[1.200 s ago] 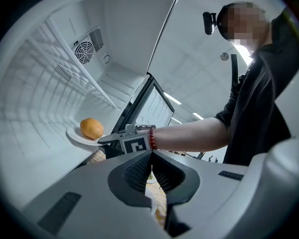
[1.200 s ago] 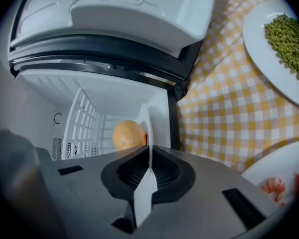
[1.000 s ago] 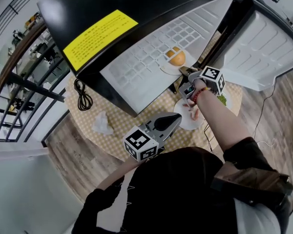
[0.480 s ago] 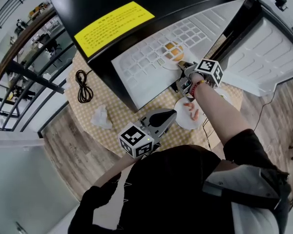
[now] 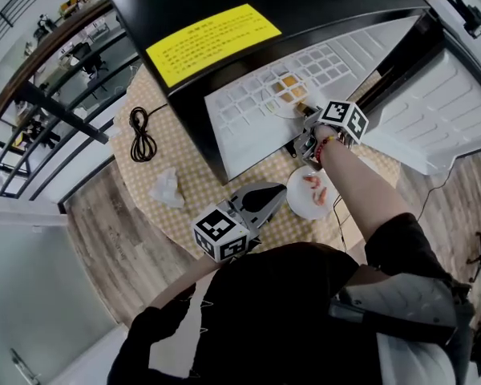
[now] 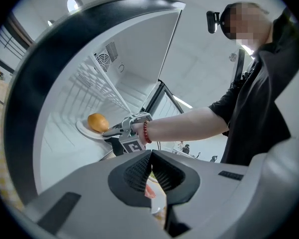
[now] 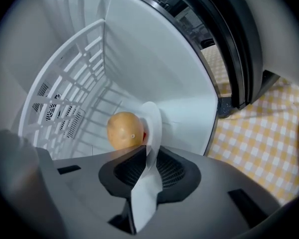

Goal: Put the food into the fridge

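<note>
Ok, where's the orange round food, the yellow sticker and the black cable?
orange round food (image 7: 124, 130): right gripper view, on the middle of its skin.
yellow sticker (image 5: 214, 44): head view, on the middle of its printed face.
black cable (image 5: 143, 143): head view, on its bundled loops.

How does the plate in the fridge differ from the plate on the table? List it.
The fridge plate sits inside the fridge; the table plate lies on the checked tablecloth. The fridge plate bears one round orange-brown food; the table plate bears small pink pieces. The right gripper, jaws opening, straddles the fridge plate's rim; no gripper holds the table plate. Both are white and round.
</note>
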`<state>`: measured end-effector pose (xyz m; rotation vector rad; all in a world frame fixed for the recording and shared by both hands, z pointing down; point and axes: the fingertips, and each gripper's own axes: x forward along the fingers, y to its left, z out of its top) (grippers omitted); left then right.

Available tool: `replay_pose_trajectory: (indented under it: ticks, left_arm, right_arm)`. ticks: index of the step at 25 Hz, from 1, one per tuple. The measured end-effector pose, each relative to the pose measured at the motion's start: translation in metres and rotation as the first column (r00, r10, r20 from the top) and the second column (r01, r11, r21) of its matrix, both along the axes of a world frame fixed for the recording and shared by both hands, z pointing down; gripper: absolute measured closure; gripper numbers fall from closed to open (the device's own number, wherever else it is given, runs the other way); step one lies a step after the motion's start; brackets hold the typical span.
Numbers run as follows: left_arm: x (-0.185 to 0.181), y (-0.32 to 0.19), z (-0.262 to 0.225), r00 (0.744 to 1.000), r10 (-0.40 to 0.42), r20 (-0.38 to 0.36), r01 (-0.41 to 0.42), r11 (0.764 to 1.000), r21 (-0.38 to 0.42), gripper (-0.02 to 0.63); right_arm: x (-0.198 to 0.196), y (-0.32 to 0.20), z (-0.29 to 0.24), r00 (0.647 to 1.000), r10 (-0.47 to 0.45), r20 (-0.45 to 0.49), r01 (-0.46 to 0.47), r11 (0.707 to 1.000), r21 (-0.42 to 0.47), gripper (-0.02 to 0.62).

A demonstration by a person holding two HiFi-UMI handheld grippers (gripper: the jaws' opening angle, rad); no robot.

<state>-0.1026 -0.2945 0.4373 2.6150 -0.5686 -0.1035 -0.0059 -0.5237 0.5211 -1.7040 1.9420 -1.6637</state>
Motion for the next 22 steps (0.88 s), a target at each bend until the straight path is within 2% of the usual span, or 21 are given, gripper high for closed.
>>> replay_pose_trajectory:
  ticks: [9, 14, 18, 22]
  left_arm:
    - [-0.001, -0.002, 0.003, 1.0, -0.017, 0.007, 0.018, 1.0, -0.01, 0.594]
    - [-0.003, -0.002, 0.004, 0.999, -0.034, 0.009, 0.034, 0.999, -0.014, 0.594]
    - [-0.004, -0.001, 0.005, 0.999, -0.039, 0.009, 0.039, 0.999, -0.018, 0.594]
    - [-0.003, 0.002, 0.005, 0.999, -0.036, 0.004, 0.036, 0.999, -0.029, 0.594]
  right_arm:
    - [-0.001, -0.006, -0.002, 0.987, -0.094, -0.133, 0.101, 0.994, 0.047, 0.517]
    - [-0.001, -0.004, -0.003, 0.974, -0.103, -0.203, 0.119, 0.991, 0.067, 0.504]
    - [-0.002, -0.006, -0.007, 0.953, -0.11, -0.282, 0.138, 0.987, 0.082, 0.497]
    - [-0.002, -0.007, -0.012, 0.91, -0.112, -0.399, 0.165, 0.981, 0.1, 0.488]
